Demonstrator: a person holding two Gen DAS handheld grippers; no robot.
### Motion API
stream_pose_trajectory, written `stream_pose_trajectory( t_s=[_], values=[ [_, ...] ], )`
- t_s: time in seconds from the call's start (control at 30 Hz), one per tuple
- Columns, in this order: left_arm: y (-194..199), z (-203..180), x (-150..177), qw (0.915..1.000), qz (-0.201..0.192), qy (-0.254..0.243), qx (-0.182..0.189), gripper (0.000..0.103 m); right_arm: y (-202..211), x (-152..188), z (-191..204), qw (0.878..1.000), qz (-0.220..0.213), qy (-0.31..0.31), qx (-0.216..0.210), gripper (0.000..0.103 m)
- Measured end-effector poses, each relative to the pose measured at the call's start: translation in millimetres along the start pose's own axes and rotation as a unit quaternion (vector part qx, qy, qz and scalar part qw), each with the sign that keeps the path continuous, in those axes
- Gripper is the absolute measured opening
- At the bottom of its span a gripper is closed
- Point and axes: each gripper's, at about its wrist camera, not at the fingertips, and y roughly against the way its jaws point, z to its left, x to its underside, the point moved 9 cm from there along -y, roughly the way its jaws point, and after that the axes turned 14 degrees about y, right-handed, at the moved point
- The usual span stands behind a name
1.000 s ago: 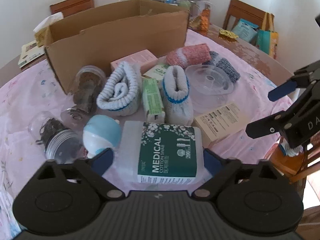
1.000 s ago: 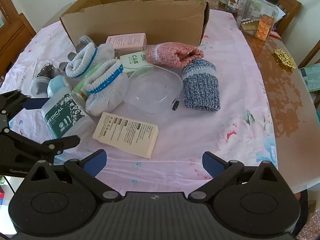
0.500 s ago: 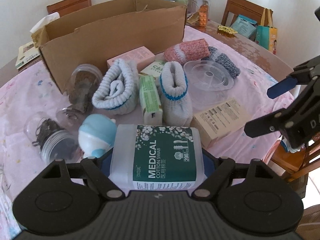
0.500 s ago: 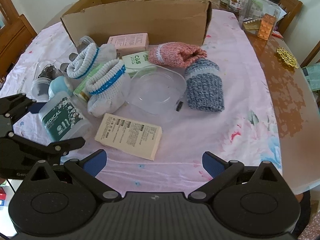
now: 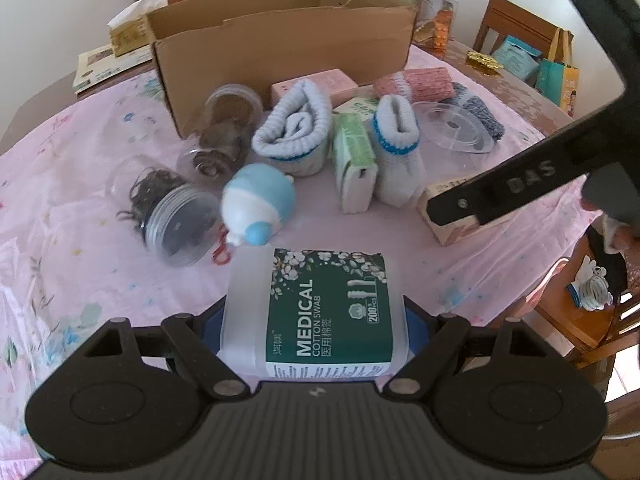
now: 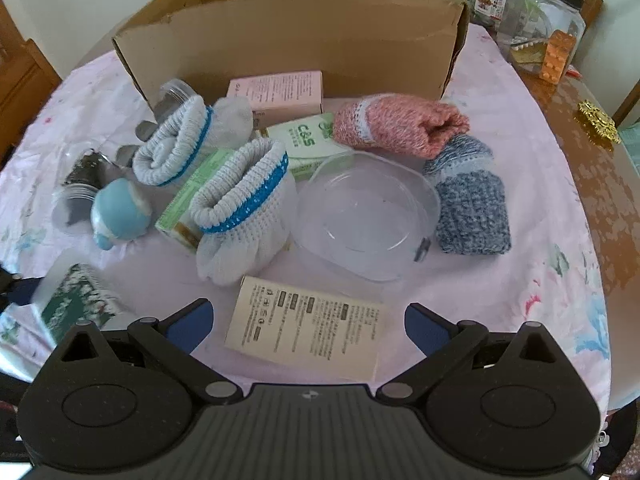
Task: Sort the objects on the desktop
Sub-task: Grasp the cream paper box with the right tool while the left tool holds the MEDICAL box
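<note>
My left gripper (image 5: 314,320) now has the cotton swab box (image 5: 316,312) tight btwn its jaws. A sec ago the jaws were wide open w/ the box just lying in front of them. Now the blue pads press on both sides of it. It looks a bit lifted off the worktop (image 5: 80,208), but I can't tell for sure.

So one thing is caught. Next job, I think: carry it to the cardboard box (image 5: 280,40) at the back, past the socks and jars.

My right gripper (image 6: 306,324) has come in closer too. Its jaws are wide open w/ nothing in them, right over the flat beige packet (image 6: 304,328). That looks like its next pick. The clear lid (image 6: 364,216) sits just behind the packet, so I should go in low and not bump it.
</note>
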Motion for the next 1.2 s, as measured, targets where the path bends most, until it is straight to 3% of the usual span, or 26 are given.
stream_pose_trajectory(
  t_s=[0.47, 0.63, 0.83, 1.2],
  values=[
    [-4.3, 0.3, -4.9, 1.0, -0.002, -0.007, 0.005, 0.083, -8.7, 20.2, -13.9, 0.998, 0.022, -0.018, 0.058, 0.103],
    [-5.0, 0.4, -6.1, 0.9999, -0.006, -0.007, 0.006, 0.083, -6.2, 20.9, -14.3, 0.998, 0.025, -0.008, 0.057, 0.102],
    [-5.0, 0.4, -8.6, 0.9999, -0.006, -0.006, 0.007, 0.083, -0.9, 17.1, -7.4, 0.999, 0.018, 0.015, 0.045, 0.084],
    [6.0, 2.4, -20.9, 0.9999, -0.011, 0.004, 0.007, 0.083, 22.4, 10.3, -6.2, 0.999, 0.005, 0.047, 0.003, 0.084]
  ],
)
